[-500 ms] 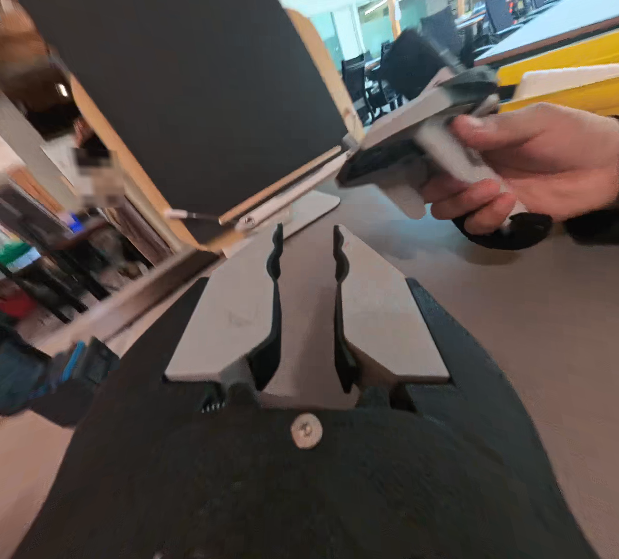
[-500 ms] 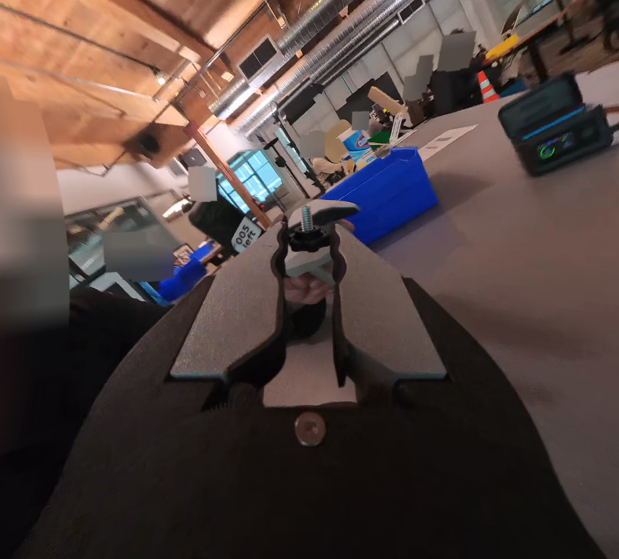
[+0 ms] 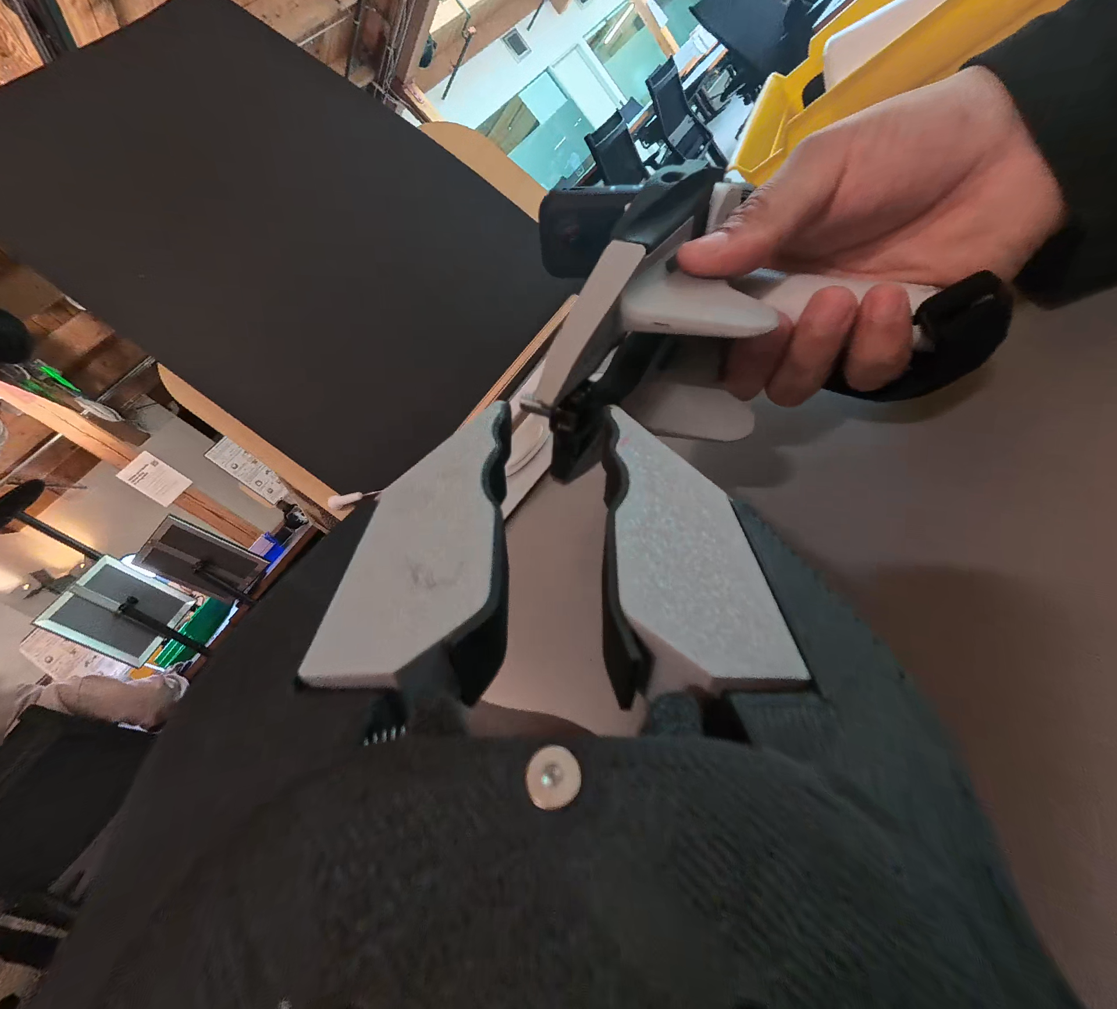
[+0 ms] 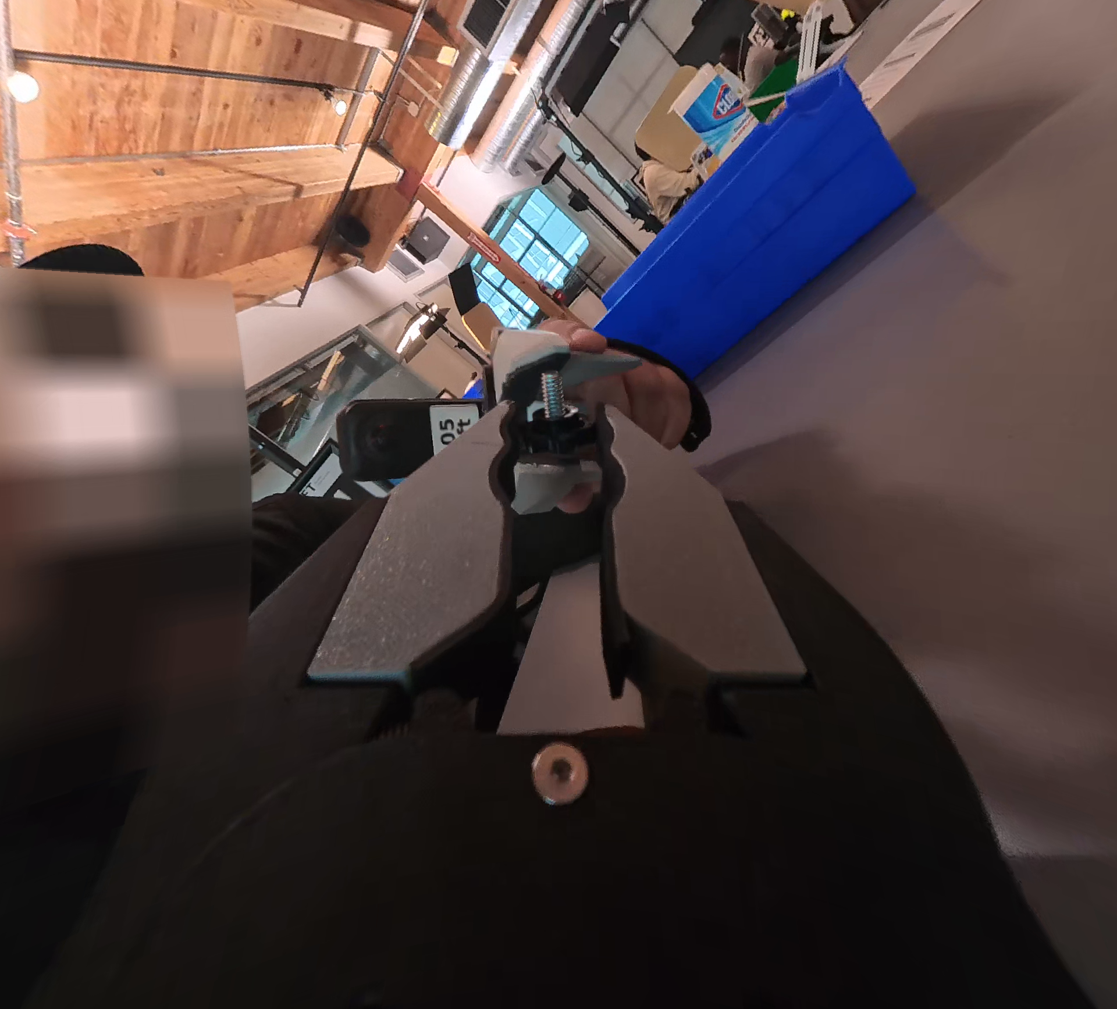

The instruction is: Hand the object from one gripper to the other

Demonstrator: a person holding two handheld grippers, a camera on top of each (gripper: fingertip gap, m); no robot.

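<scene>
Sitting pinched between right claw (image 4: 555,439) tips: knob bolt (image 4: 551,417).

Two wide-angle wrist cameras, each close behind its own gripper's fingers, both tilted steeply so the room leans. The left wrist view looks forward over the left gripper (image 3: 553,457) across a grey table (image 3: 906,557) towards the right gripper (image 3: 565,406), very near. The right wrist view looks back over the right gripper (image 4: 553,436) at the left gripper (image 4: 544,370). Both views share the grey table (image 4: 967,436) and the meeting fingertips.
</scene>
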